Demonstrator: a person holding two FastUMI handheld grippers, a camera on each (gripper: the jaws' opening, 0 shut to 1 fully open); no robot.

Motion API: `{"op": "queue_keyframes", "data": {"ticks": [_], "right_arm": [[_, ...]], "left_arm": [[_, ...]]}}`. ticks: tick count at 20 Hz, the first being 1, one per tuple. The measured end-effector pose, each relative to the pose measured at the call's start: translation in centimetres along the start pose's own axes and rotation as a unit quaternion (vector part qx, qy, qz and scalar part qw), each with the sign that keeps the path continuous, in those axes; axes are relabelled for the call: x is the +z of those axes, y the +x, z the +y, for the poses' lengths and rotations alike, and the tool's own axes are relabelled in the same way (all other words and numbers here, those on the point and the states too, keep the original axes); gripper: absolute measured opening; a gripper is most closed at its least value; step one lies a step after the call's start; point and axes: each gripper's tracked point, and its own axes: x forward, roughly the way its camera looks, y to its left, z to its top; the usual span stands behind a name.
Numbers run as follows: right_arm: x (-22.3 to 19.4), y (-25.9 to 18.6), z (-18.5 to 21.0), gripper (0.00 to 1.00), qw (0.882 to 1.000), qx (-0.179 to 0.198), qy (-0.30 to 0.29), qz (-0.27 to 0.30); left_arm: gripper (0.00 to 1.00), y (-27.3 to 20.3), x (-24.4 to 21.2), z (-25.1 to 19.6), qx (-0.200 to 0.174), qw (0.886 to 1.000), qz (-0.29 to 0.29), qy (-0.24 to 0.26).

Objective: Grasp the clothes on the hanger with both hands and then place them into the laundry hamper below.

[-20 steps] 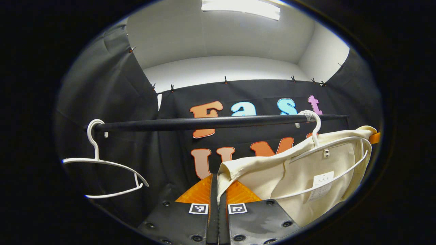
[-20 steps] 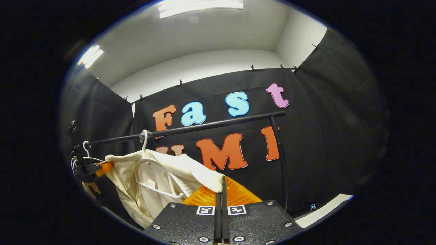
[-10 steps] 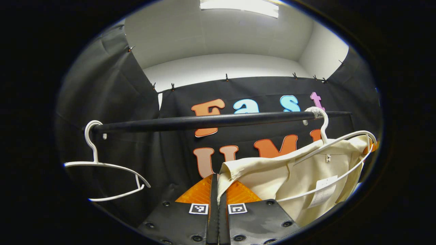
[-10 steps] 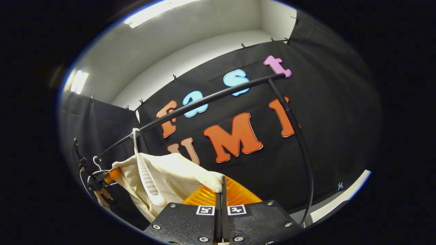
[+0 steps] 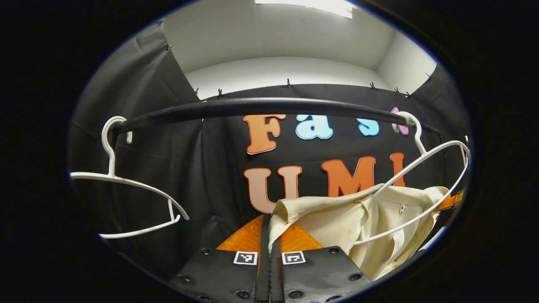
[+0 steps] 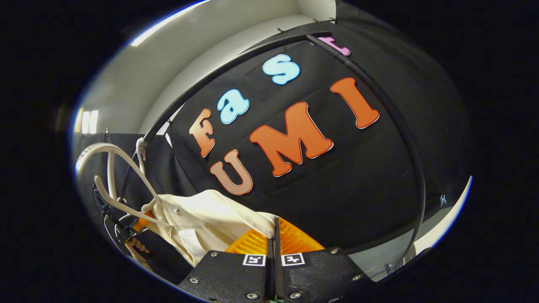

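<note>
Left gripper (image 5: pixel 269 235): fingers pressed together on a folded edge of the cream woven cotton shirt (image 5: pixel 337 219), the cloth bunched right at the tips and spilling off to their right side. Right gripper (image 6: pixel 273 235): likewise closed tight, pinching the opposite cream edge at the tips, the rest of the garment sagging away to their left.

Shirt mostly off the white plastic hanger (image 5: pixel 425 185), hung low beneath its wire-thin frame; hanger hooked on the black rubber-sleeved rail (image 5: pixel 261 107), above and beyond both sets of fingertips. A second, bare white hanger (image 5: pixel 126 198) on the same rail, well left of the left fingertips.

Step in hand, by judgement: drawing the shirt clear of the hanger. Best done with both pinches held firm and lowered together, evenly, away from the rail, so no fold snags on the hanger's lower bar; then down toward the hamper.

Hard to tell: whether any cloth is caught on the hanger, how deep the fabric sits between the pads, and where the hamper lies below. Far gripper at the left of the right gripper view too small to read.
</note>
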Motion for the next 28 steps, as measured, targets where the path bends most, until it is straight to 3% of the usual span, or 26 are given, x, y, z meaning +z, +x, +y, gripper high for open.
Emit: {"op": "queue_keyframes", "data": {"ticks": [5, 8, 12, 16, 21, 28], "right_arm": [[-6.3, 3.3, -0.4, 0.0, 0.998, -0.018, -0.014, 0.055], [-8.4, 3.0, -1.5, 0.0, 0.997, -0.033, -0.025, 0.067], [-12.0, 1.8, -3.0, 0.0, 0.993, -0.052, -0.037, 0.096], [-14.5, 0.0, -3.2, 0.0, 0.989, -0.062, -0.063, 0.116], [-18.8, -2.4, 0.2, 0.0, 0.987, -0.039, -0.067, 0.143], [-26.2, -5.7, 4.3, 0.0, 0.976, -0.002, -0.106, 0.192]], "left_arm": [[0.07, 0.0, -5.6, 3.2, 0.035, 0.998, 0.047, -0.008], [0.07, -1.2, -8.8, 2.8, 0.029, 0.997, 0.068, 0.014], [0.07, -2.9, -11.7, 0.1, -0.009, 0.996, 0.091, -0.005], [0.07, -5.8, -11.4, -2.6, -0.047, 0.996, 0.081, -0.003], [0.07, -8.5, -12.9, -6.8, -0.088, 0.992, 0.091, -0.007], [0.07, -13.4, -20.7, -13.0, -0.166, 0.972, 0.164, -0.041]]}}
